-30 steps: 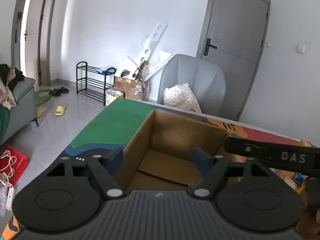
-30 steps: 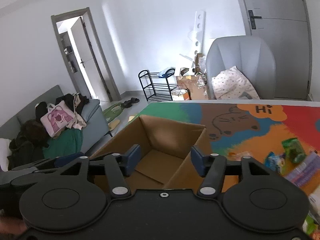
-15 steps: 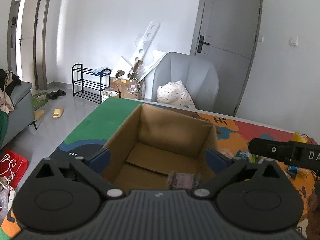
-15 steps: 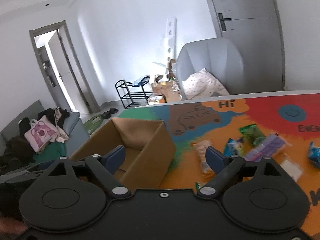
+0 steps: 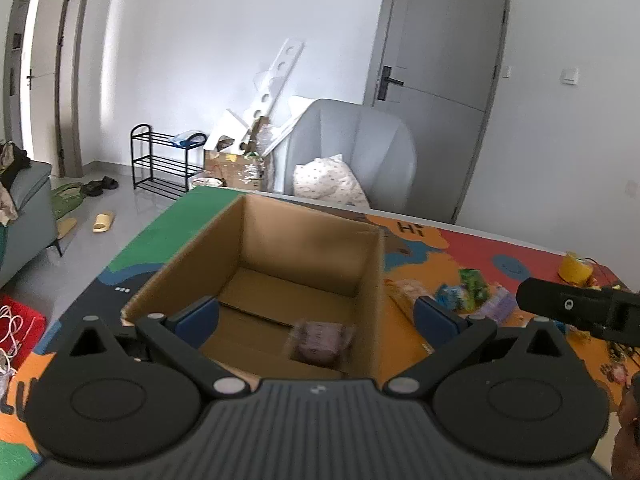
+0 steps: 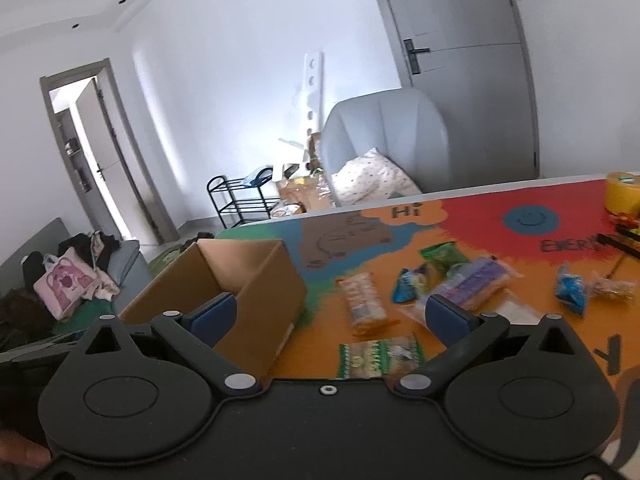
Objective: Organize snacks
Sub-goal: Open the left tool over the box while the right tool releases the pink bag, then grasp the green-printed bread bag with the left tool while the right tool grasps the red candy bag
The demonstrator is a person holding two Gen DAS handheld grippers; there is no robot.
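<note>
Having spread both jaws wide, a pink packet [image 5: 320, 343] now lies inside the cardboard box [image 5: 280, 264].

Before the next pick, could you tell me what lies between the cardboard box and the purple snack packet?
In the right wrist view, an orange cracker packet and a blue packet lie between the cardboard box and the purple packet.

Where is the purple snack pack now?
In the left wrist view, the purple pack lies on the floor of the cardboard box, near its right wall, between the open left gripper's fingers.
</note>
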